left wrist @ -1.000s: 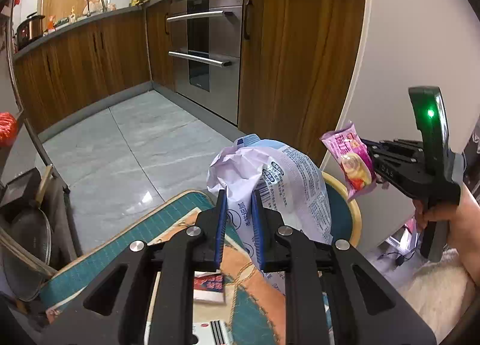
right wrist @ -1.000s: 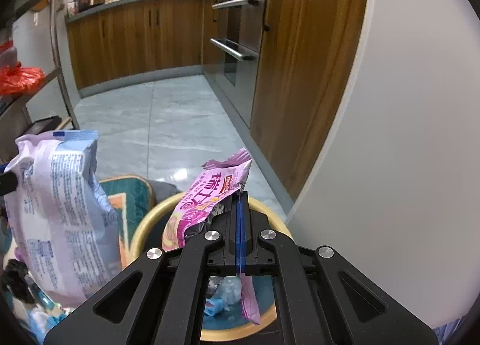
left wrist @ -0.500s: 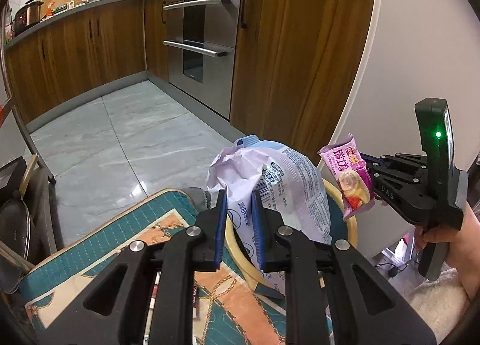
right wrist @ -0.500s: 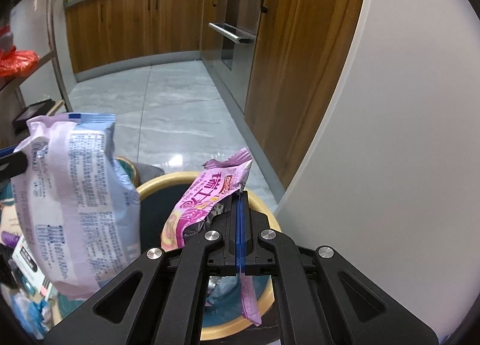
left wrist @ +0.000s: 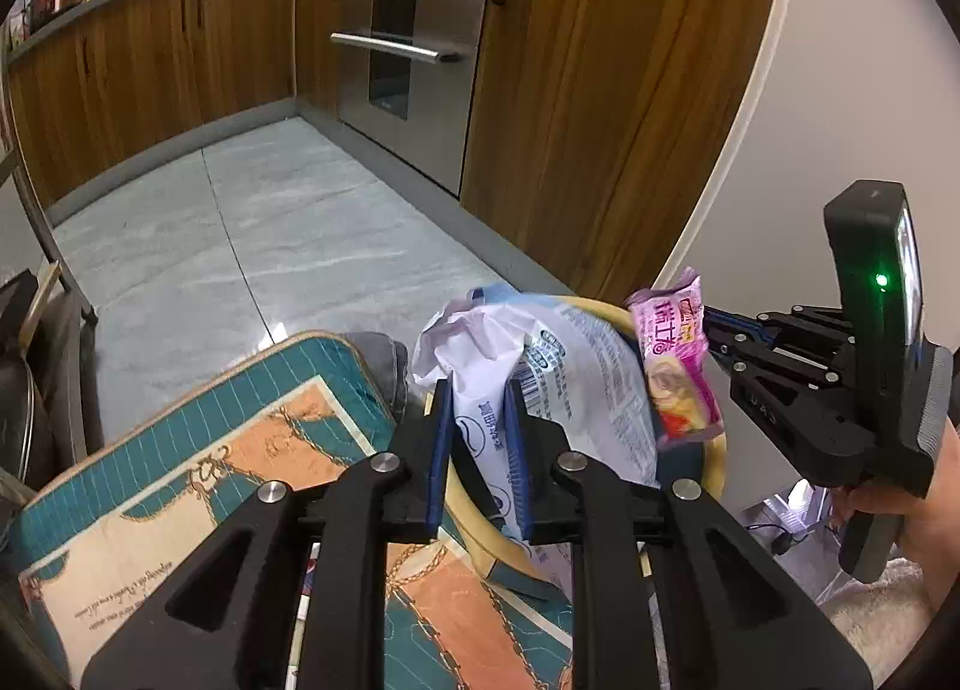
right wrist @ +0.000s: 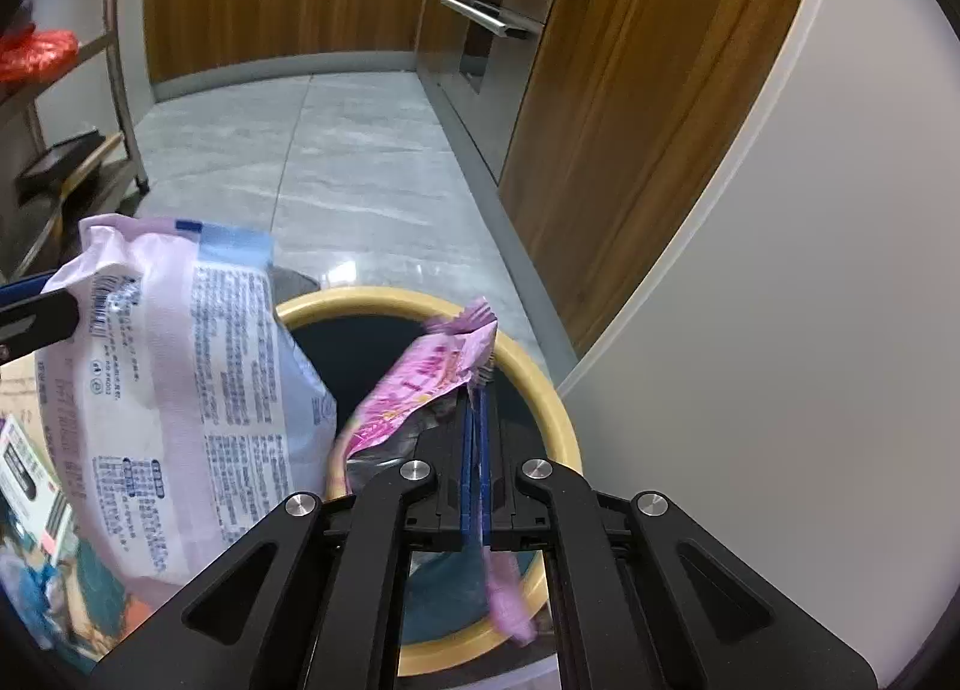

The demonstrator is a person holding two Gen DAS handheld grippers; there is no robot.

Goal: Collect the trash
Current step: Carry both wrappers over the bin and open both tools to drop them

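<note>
A round bin with a yellow rim (right wrist: 540, 384) and dark inside stands on the floor by the white wall. My left gripper (left wrist: 477, 390) is shut on a crumpled white and blue plastic bag (left wrist: 576, 366), which hangs over the bin's left rim (left wrist: 474, 534). That bag (right wrist: 180, 366) fills the left of the right wrist view. My right gripper (right wrist: 478, 384) hovers over the bin mouth with a pink snack wrapper (right wrist: 420, 390) pinched between its blue pads; its jaws are opening by a sliver. The wrapper (left wrist: 678, 366) and right gripper (left wrist: 708, 324) also show from the left.
A teal and orange patterned mat (left wrist: 240, 450) lies left of the bin with small packets on it. Wooden cabinets and a steel oven (left wrist: 408, 30) line the far side of the grey tiled floor. A metal rack (right wrist: 120, 90) stands at the left. A hand (left wrist: 924, 510) holds the right gripper.
Both grippers have sunk toward the bin. The white and blue bag has shifted right, over the rim. The pink wrapper now leans further left, its lower tail blurred.
</note>
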